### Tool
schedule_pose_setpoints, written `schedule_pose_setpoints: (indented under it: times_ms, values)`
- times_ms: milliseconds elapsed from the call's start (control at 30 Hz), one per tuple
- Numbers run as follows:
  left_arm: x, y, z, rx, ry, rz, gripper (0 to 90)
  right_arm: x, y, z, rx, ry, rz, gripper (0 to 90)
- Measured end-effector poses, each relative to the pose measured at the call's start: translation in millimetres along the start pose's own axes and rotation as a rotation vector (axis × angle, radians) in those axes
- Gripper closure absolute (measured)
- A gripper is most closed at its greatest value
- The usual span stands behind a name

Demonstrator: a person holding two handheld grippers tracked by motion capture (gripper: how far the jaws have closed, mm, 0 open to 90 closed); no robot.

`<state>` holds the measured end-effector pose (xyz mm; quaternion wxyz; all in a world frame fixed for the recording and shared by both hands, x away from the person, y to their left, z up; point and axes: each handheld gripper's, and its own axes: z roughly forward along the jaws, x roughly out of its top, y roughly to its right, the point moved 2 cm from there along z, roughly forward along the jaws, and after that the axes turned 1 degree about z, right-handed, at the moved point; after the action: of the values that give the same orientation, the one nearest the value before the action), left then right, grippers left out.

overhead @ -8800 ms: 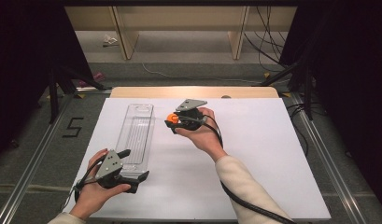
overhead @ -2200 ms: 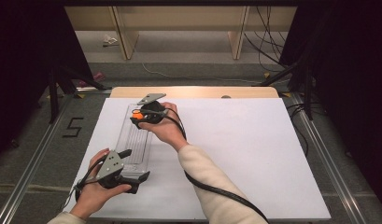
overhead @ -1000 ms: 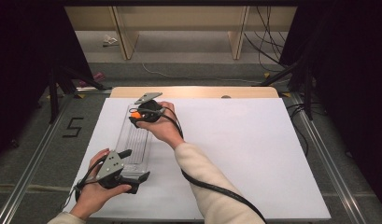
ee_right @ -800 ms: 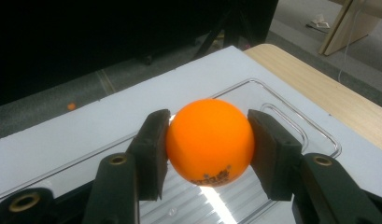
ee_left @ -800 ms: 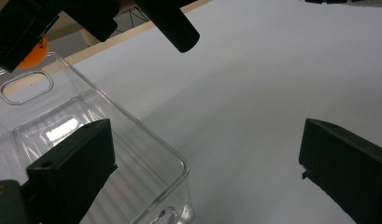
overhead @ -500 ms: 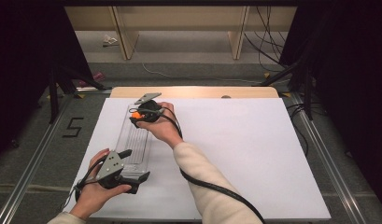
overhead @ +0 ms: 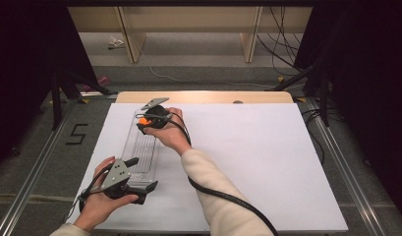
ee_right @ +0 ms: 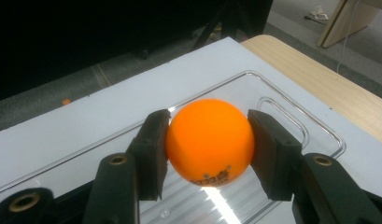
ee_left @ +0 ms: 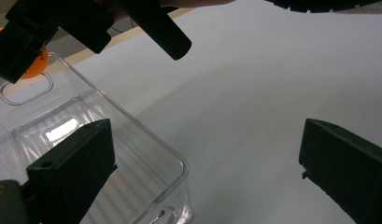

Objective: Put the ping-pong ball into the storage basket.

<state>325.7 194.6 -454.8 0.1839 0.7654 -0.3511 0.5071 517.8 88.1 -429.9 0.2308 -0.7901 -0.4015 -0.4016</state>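
The right gripper (ee_right: 208, 144) is clamped on 1 orange ball (ee_right: 209, 142) above the far end of the clear tray (overhead: 142, 152) (left gripper (ee_left: 205, 163) spread wide by its near end), so only the drop remains.

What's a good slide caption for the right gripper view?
Right tool clamps an orange ball above a clear plastic tray.
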Motion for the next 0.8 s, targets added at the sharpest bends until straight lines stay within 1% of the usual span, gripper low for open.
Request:
schedule_pose_setpoints:
  times_ms: [533, 800]
  values:
    - [-0.1, -0.1, 0.0, -0.001, 0.0, 0.0, 3.4, -4.6, -0.2, 5.3, 0.003, -0.015, -0.006, 51.4]
    - [-0.1, 0.0, 0.0, -0.001, 0.0, 0.0, 3.4, -6.2, -3.0, 7.1, 0.011, -0.039, -0.004, 51.4]
